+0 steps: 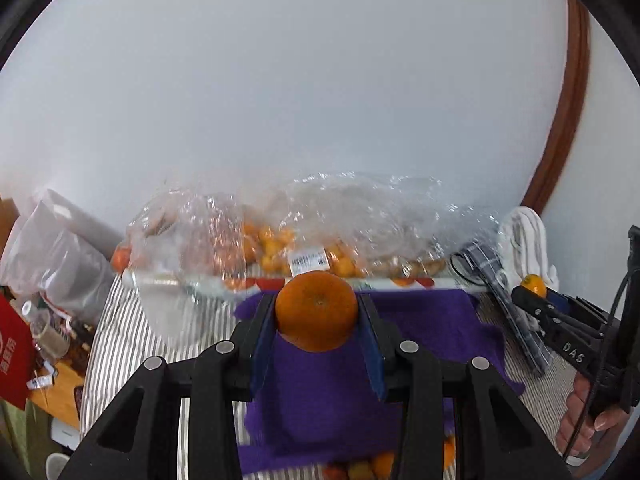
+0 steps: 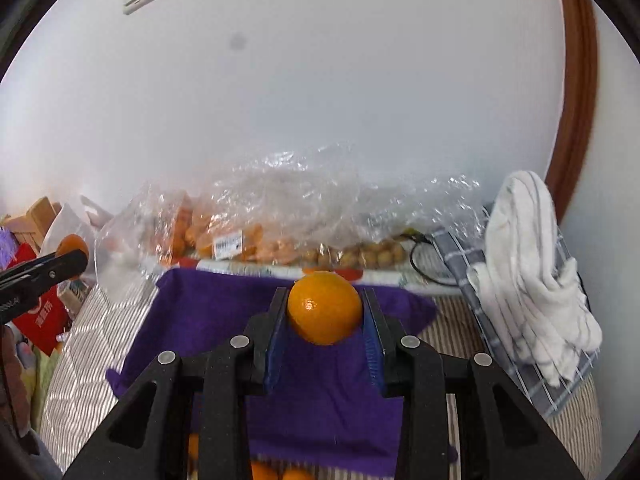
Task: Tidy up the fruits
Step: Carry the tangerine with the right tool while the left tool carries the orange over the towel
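Left wrist view: the left claw is closed on an orange, its blue pads pressing each side, the fruit held clear above a purple cloth. Beyond the claw tips, clear plastic bags lie along the wall, holding small orange fruits and, further right, brownish round ones; glare blurs their outlines. At the far right, the right claw carries a second fruit, a hand on its grip.

Right wrist view: the right claw is clamped on a brighter orange, above the same cloth. More oranges below the claw are cut off by the frame. Right of it lies a white towel.
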A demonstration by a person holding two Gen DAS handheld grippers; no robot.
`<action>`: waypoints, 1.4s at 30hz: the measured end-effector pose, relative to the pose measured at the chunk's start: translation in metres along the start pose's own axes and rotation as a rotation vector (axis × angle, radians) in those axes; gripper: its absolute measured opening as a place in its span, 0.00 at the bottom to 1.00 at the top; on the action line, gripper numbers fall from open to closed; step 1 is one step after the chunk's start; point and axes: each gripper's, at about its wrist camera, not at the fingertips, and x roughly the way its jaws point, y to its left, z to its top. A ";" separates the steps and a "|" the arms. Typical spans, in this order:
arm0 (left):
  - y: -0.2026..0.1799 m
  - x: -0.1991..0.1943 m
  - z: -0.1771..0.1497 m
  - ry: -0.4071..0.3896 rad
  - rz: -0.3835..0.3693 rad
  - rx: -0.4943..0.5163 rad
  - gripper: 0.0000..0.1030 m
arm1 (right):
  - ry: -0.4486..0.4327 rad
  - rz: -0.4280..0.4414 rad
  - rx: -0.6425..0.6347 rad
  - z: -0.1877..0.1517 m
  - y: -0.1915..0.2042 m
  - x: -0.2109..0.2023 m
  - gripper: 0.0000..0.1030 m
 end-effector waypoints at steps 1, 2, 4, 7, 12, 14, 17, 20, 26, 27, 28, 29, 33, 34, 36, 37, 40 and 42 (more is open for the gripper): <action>0.001 0.005 0.002 0.001 -0.002 -0.006 0.37 | -0.008 -0.002 0.014 0.003 -0.002 0.003 0.34; 0.003 0.013 0.004 0.006 -0.009 -0.016 0.37 | -0.016 0.005 0.029 0.007 -0.003 0.008 0.34; 0.006 0.024 0.005 0.015 -0.017 -0.025 0.37 | -0.017 0.022 0.023 0.010 -0.003 0.017 0.34; 0.011 0.044 -0.002 0.046 -0.012 -0.025 0.37 | 0.004 -0.006 0.005 0.008 -0.002 0.037 0.34; 0.017 0.082 -0.017 0.123 0.000 -0.011 0.37 | 0.070 -0.002 -0.012 -0.005 -0.004 0.073 0.34; 0.018 0.093 -0.018 0.140 0.018 0.000 0.37 | 0.092 -0.005 -0.007 -0.009 -0.007 0.086 0.34; 0.022 0.106 -0.025 0.173 -0.007 -0.012 0.37 | 0.120 -0.002 0.002 -0.010 -0.013 0.097 0.34; 0.021 0.114 -0.031 0.193 0.016 0.014 0.37 | 0.127 -0.007 0.001 -0.010 -0.017 0.104 0.34; 0.026 0.129 -0.039 0.231 0.011 0.007 0.37 | 0.163 -0.010 -0.020 -0.016 -0.019 0.122 0.34; 0.026 0.131 -0.040 0.237 0.010 0.006 0.37 | 0.173 -0.013 -0.022 -0.018 -0.019 0.125 0.34; 0.025 0.133 -0.041 0.241 0.012 0.009 0.37 | 0.184 -0.016 -0.024 -0.020 -0.020 0.129 0.34; 0.023 0.134 -0.042 0.246 0.014 0.017 0.37 | 0.190 -0.016 -0.023 -0.021 -0.020 0.131 0.34; 0.018 0.136 -0.044 0.253 0.004 0.032 0.37 | 0.211 -0.008 -0.039 -0.025 -0.019 0.137 0.34; 0.017 0.137 -0.045 0.256 0.003 0.036 0.37 | 0.214 -0.009 -0.044 -0.026 -0.018 0.138 0.34; 0.014 0.140 -0.046 0.266 0.001 0.039 0.37 | 0.223 -0.008 -0.051 -0.028 -0.016 0.140 0.34; 0.012 0.142 -0.047 0.273 0.000 0.042 0.37 | 0.228 -0.009 -0.055 -0.029 -0.015 0.142 0.34; 0.009 0.145 -0.050 0.285 0.001 0.057 0.37 | 0.240 -0.017 -0.064 -0.031 -0.013 0.146 0.34; 0.007 0.147 -0.051 0.290 0.005 0.063 0.37 | 0.253 -0.018 -0.068 -0.033 -0.013 0.150 0.34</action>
